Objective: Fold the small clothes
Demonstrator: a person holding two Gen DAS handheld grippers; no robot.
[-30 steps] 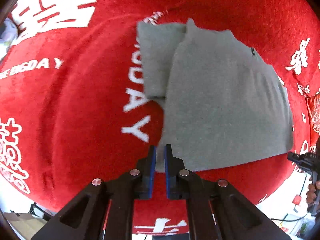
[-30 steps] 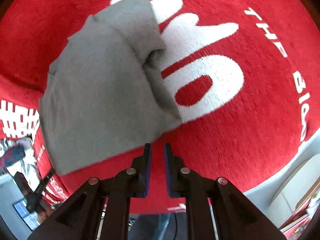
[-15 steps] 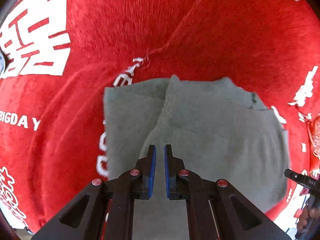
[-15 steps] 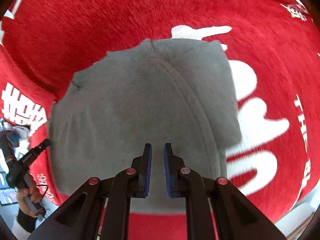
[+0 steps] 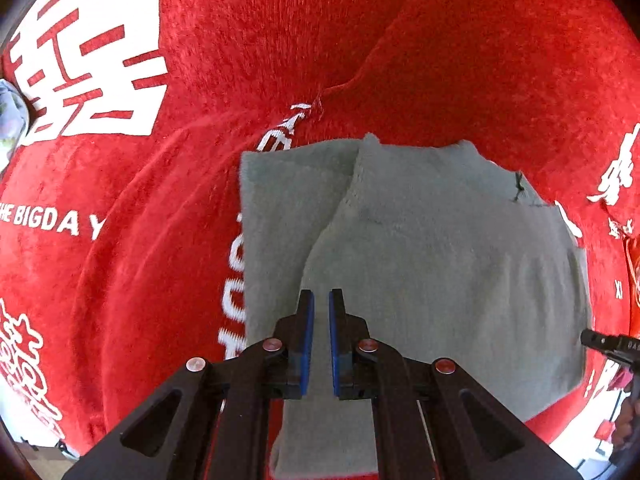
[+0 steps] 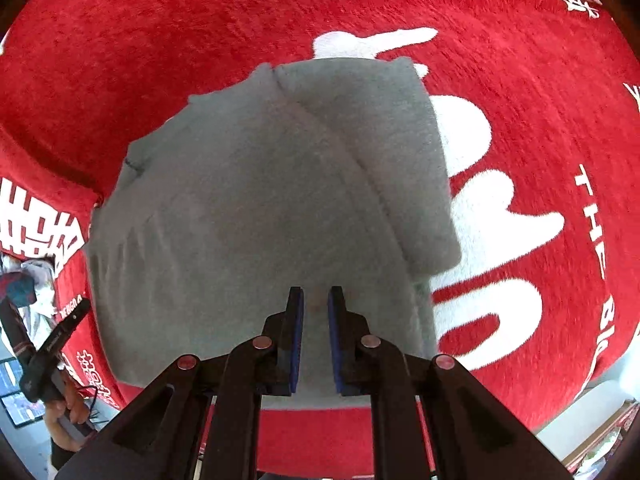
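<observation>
A grey folded garment (image 5: 432,264) lies flat on a red plush cloth (image 5: 280,40) with white lettering. One sleeve is folded in along its edge. My left gripper (image 5: 321,300) hovers over the garment's near left part, jaws almost closed with a narrow gap, holding nothing. In the right wrist view the same garment (image 6: 260,208) fills the middle. My right gripper (image 6: 315,298) is above its near edge, jaws a narrow gap apart, holding nothing.
The red cloth (image 6: 500,60) covers the whole surface, with a raised crease behind the garment. The other gripper's tip (image 5: 608,346) shows at the right edge of the left view, and a hand holding it (image 6: 44,364) at the lower left of the right view.
Both grippers have moved forward from beside the garment's near edge to over the garment. The right jaws have parted slightly. The garment has stayed put.
</observation>
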